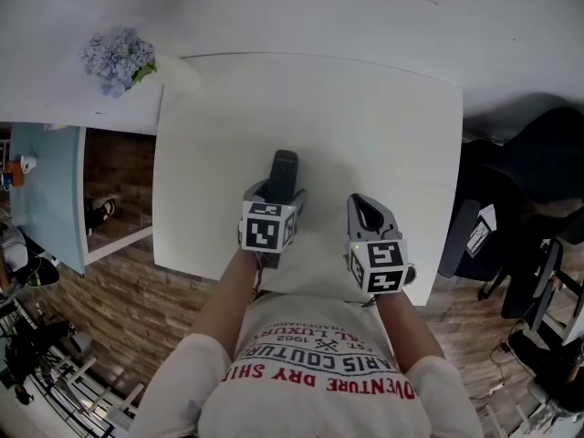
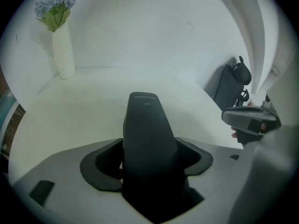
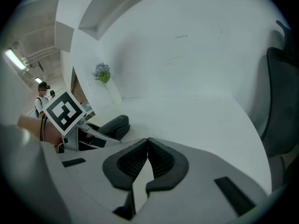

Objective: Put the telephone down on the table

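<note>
Telephone (image 1: 283,176): I see a dark, slim handset that widens toward its near end. It lies lengthwise on the white tabletop (image 1: 365,126), toward the near edge, with its far end pointing away from me.
Left hand-held gripper (image 1: 276,197): the jaws stand wide on either side of the handset's near end. In the left gripper view I see dark gaps between pads and handset, so I read no squeeze.
Right hand-held gripper (image 1: 370,213): the jaws are closed together with nothing between them. It sits just right of the telephone, apart from it.
Hidden: the handset's near end is covered by the left marker cube (image 1: 266,227) in the head view. I cannot tell whether its underside lies fully flat.
Writing, telephone: there is small pale print near the far end, too blurred to read.
Writing, shirt (image 1: 328,363): upside-down print, of which I can read "DRY" and "1962".
Surroundings: a white vase of blue flowers (image 2: 63,50) stands at the far left corner, well apart.
</note>
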Available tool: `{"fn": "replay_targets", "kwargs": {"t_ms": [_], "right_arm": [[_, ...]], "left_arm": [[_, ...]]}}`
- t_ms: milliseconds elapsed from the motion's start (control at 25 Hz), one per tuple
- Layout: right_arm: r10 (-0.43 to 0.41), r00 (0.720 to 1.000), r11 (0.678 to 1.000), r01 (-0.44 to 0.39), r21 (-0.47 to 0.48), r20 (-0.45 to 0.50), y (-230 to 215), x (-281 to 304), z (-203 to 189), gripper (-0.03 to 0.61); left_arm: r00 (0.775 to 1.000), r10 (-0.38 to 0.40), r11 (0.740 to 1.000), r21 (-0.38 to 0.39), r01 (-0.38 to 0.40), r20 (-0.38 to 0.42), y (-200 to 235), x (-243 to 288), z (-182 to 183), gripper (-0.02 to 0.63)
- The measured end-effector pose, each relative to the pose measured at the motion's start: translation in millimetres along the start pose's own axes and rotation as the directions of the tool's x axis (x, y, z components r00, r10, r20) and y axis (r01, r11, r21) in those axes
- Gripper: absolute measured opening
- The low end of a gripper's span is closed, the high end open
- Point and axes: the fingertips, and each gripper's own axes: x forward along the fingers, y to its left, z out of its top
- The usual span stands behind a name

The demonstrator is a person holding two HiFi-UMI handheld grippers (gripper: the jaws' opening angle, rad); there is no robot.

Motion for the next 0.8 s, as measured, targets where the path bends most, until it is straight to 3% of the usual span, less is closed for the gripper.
{"fn": "replay_targets", "kwargs": {"t_ms": [200, 520, 560, 680, 800], "right_arm": [[-0.021, 1.000, 0.999, 0.021, 0.025, 0.000, -4, -7, -7, 0.025], [-0.040, 0.999, 0.999, 0.039, 0.031, 0.037, 14, -19, -8, 0.025], [-0.041, 0.998, 0.999, 0.039, 0.031, 0.046, 18, -22, -7, 0.025], [-0.050, 0.997, 0.998, 0.048, 0.033, 0.064, 30, -32, -5, 0.025], [-0.065, 0.993, 0.998, 0.063, 0.026, 0.096, 43, -44, 3, 0.025]], "left_arm": [[0.998, -0.051, 0.998, 0.027, 0.050, 0.045, -7, -10, 6, 0.350], [0.980, -0.009, 1.000, 0.023, 0.005, 0.197, -1, -56, 24, 0.346], [0.979, -0.002, 1.000, 0.029, -0.004, 0.206, -2, -63, 24, 0.319], [0.968, 0.028, 0.999, 0.034, -0.038, 0.251, 1, -88, 28, 0.103], [0.951, 0.008, 1.000, 0.012, -0.013, 0.308, 2, -111, 31, 0.034]]}}
